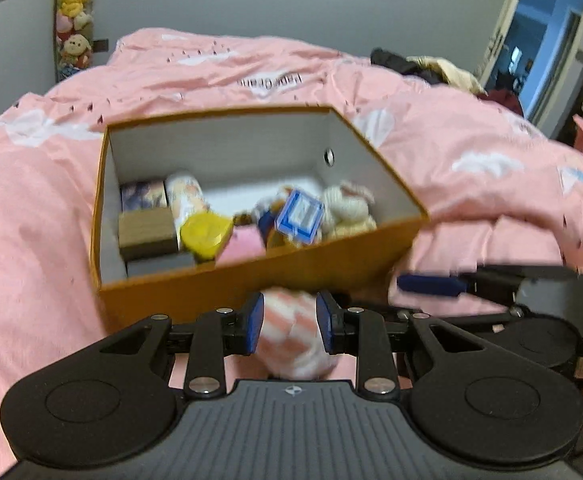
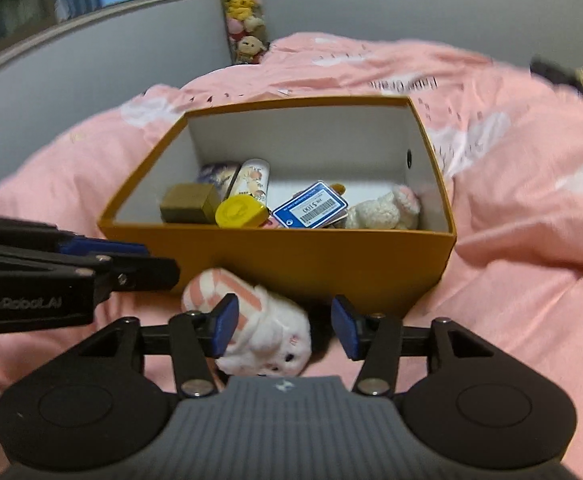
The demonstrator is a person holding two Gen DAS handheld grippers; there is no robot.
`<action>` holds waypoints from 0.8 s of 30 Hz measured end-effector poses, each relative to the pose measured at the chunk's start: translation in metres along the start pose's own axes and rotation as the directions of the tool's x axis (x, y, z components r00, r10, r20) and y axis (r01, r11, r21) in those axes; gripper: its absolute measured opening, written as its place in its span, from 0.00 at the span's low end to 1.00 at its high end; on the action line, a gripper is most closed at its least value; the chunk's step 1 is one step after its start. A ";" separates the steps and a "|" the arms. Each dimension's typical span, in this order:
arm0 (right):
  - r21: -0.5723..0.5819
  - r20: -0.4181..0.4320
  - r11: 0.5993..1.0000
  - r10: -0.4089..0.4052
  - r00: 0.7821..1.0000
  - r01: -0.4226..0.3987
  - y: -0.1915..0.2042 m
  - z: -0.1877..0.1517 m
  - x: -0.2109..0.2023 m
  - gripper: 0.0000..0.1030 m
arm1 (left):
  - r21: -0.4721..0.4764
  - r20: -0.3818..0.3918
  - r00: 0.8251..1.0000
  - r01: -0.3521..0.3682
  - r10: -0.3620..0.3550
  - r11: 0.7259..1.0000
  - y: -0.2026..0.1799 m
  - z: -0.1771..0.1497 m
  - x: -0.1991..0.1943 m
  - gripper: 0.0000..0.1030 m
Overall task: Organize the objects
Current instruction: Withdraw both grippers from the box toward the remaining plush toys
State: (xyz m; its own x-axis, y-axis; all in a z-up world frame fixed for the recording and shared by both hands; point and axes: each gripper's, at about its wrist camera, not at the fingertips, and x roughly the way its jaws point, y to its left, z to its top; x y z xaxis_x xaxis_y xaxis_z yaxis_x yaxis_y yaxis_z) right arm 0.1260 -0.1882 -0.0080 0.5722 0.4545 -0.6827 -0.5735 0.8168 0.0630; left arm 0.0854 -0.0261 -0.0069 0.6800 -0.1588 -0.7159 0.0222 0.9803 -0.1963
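left gripper [image 1: 289,326] clamped tight on a pink-striped plush toy [image 1: 291,336] just in front of the orange box [image 1: 251,280] on the pink bed [image 1: 31,200], right gripper [image 2: 287,330] fingers spread apart, gripping nothing, box already stuffed with odds and ends

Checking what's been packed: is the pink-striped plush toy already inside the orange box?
No, the plush toy lies on the bedspread outside the orange box.

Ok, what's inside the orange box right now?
In the box: brown block, yellow lid, blue card, cream plush, a tube. The front wall hides whatever lies lower.
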 end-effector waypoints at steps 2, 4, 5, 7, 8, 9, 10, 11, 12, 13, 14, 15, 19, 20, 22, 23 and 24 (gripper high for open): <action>-0.069 0.019 0.997 -0.026 0.999 0.028 0.010 -0.006 0.000 0.54 | 0.009 -0.029 1.000 0.005 -0.004 1.000 0.000 -0.010 -0.002 0.34; -0.114 0.030 0.993 -0.039 0.999 0.042 0.016 -0.011 0.002 0.54 | 0.015 -0.054 0.999 -0.001 0.002 1.000 0.003 -0.021 -0.003 0.40; -0.131 0.031 0.990 -0.040 0.999 0.044 0.019 -0.013 0.003 0.56 | 0.020 -0.067 0.998 -0.008 0.009 1.000 0.004 -0.026 -0.003 0.48; -0.163 0.031 0.985 -0.056 0.998 0.061 0.025 -0.019 0.006 0.56 | 0.032 -0.083 0.996 -0.019 0.022 0.999 0.005 -0.035 -0.005 0.51; -0.174 0.031 0.982 -0.064 0.997 0.068 0.027 -0.021 0.008 0.56 | 0.038 -0.098 0.995 -0.014 0.017 0.999 0.006 -0.039 -0.005 0.51; -0.188 0.032 0.979 -0.071 0.997 0.076 0.029 -0.023 0.010 0.56 | 0.042 -0.112 0.994 -0.008 0.012 0.999 0.007 -0.043 -0.006 0.52; -0.196 0.033 0.977 -0.077 0.996 0.082 0.029 -0.024 0.012 0.56 | 0.044 -0.125 0.992 -0.002 0.008 0.999 0.008 -0.046 -0.005 0.52; -0.201 0.034 0.976 -0.080 0.996 0.085 0.030 -0.025 0.012 0.56 | 0.047 -0.141 0.990 0.003 0.003 0.999 0.010 -0.051 -0.005 0.54; -0.203 0.035 0.975 -0.082 0.996 0.087 0.030 -0.026 0.012 0.56 | 0.050 -0.155 0.988 0.008 -0.001 0.999 0.011 -0.054 -0.004 0.55; -0.202 0.034 0.975 -0.085 0.996 0.090 0.029 -0.027 0.013 0.56 | 0.053 -0.171 0.985 0.015 -0.006 0.998 0.012 -0.058 -0.004 0.56; -0.199 0.035 0.975 -0.091 0.995 0.096 0.029 -0.028 0.013 0.56 | 0.053 -0.189 0.982 0.023 -0.013 0.998 0.013 -0.062 -0.003 0.56; -0.192 0.035 0.976 -0.096 0.995 0.101 0.028 -0.029 0.013 0.56 | 0.053 -0.209 0.978 0.030 -0.018 0.998 0.014 -0.067 -0.002 0.57; -0.164 0.016 0.981 -0.106 0.994 0.107 0.023 -0.029 0.017 0.56 | 0.041 -0.257 0.966 0.045 -0.033 0.998 0.018 -0.082 0.002 0.57; -0.162 0.013 0.981 -0.109 0.994 0.109 0.022 -0.030 0.018 0.56 | 0.038 -0.263 0.964 0.050 -0.039 0.998 0.018 -0.085 0.003 0.58; -0.164 0.009 0.980 -0.109 0.994 0.109 0.022 -0.030 0.020 0.56 | 0.047 -0.275 0.961 0.058 -0.043 0.997 0.015 -0.092 0.006 0.60; -0.168 0.008 0.980 -0.109 0.994 0.109 0.023 -0.031 0.020 0.56 | 0.059 -0.277 0.960 0.060 -0.041 0.996 0.013 -0.095 0.008 0.61; -0.172 0.008 0.979 -0.110 0.994 0.109 0.024 -0.031 0.020 0.56 | 0.068 -0.279 0.960 0.063 -0.042 0.996 0.011 -0.097 0.010 0.62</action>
State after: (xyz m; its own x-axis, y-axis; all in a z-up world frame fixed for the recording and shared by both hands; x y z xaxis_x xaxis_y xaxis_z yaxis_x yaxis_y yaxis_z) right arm 0.1059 -0.1708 -0.0433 0.6363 0.3650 -0.6796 -0.5999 0.7880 -0.1384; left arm 0.0210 -0.0283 -0.0814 0.4474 -0.2262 -0.8653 0.1145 0.9740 -0.1955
